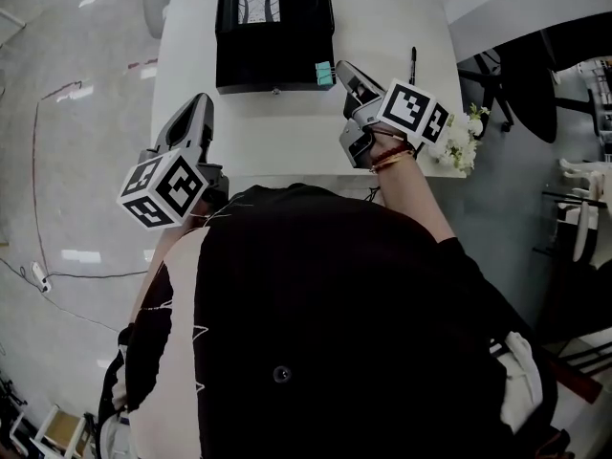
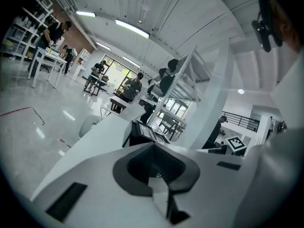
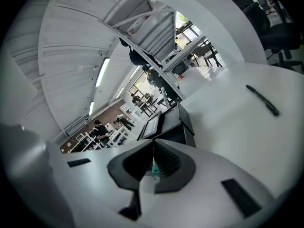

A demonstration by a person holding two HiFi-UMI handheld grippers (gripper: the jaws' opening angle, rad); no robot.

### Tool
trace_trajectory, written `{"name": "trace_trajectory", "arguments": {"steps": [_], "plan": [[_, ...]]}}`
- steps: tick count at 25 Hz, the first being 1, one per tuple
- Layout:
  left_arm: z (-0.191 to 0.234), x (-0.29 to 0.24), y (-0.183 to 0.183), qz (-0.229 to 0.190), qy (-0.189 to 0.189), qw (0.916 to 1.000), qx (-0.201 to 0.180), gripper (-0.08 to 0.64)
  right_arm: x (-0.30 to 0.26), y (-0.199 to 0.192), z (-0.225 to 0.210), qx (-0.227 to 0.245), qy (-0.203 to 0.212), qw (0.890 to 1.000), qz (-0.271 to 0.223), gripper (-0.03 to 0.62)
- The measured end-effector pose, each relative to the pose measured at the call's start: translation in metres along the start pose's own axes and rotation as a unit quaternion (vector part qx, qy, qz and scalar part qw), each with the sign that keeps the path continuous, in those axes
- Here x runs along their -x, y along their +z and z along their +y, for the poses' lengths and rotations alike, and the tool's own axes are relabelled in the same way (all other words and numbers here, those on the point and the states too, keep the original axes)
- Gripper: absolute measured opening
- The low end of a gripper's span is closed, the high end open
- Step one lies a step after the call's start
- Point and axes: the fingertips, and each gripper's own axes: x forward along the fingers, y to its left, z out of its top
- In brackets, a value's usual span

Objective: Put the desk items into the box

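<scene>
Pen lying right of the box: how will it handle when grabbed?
The black pen looks slim and straight: probably light and stiff. Lying flat on the smooth white table, it may roll or skid if nudged sideways.

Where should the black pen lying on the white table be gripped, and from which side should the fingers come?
Probably best at the middle of the barrel of the pen, coming down from above with the fingers across its thin width. It lies flat and alone on the table, long and slim, so a level approach would likely scrape the tabletop.
</scene>
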Motion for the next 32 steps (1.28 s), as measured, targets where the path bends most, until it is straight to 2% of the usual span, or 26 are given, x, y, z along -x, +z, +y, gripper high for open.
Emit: {"name": "trace_trajectory", "arguments": {"steps": [6,16,25,32], "plan": [[0.007,0.006,0.009,-0.020,0.014,0.9997,0.007,0.011,-0.016,0.006,0.014,0.019,0.014,1.000,0.014,0.011],[0.027,0.020,0.007,-0.050,0.084,0.9946,0.035,0.011,-0.051,0.007,0.015,0.070,0.037,0.994,0.072,0.011],[0.026,0.030,-0.004,-0.077,0.144,0.9842,0.069,0.011,-0.073,-0.005,0.017,0.123,0.065,0.978,0.154,0.011],[0.030,0.052,-0.021,-0.093,0.188,0.9737,0.089,0.011,-0.090,-0.021,0.022,0.163,0.086,0.963,0.196,0.011]]}}
